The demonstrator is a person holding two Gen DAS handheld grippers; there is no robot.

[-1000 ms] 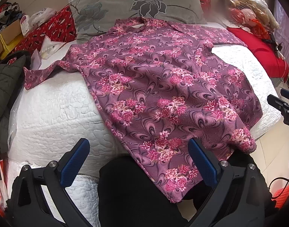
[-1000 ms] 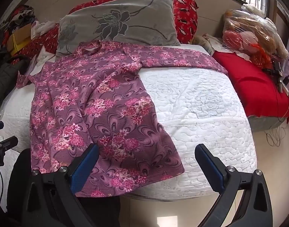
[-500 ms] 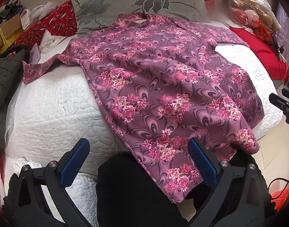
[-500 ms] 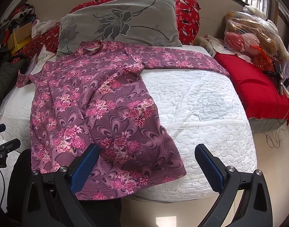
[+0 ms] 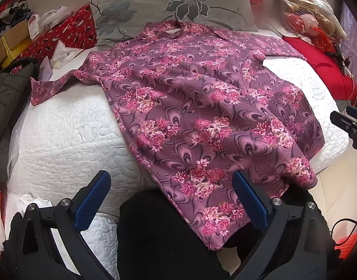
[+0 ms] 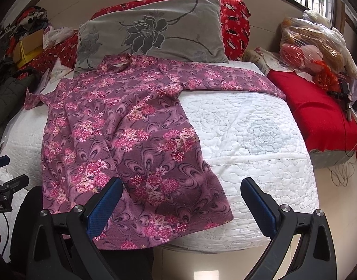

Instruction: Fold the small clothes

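Floral purple shirt (image 5: 201, 116), one only, lies spread on the white quilted bed (image 5: 61, 135) ahead of both pairs of fingers, hem draping off the near edge between my left gripper's (image 5: 171, 196) spread, empty fingers. My right gripper (image 6: 182, 200) is spread and empty too, its left finger over the hem. One grey pillow (image 6: 169, 30) sits beyond the collar.
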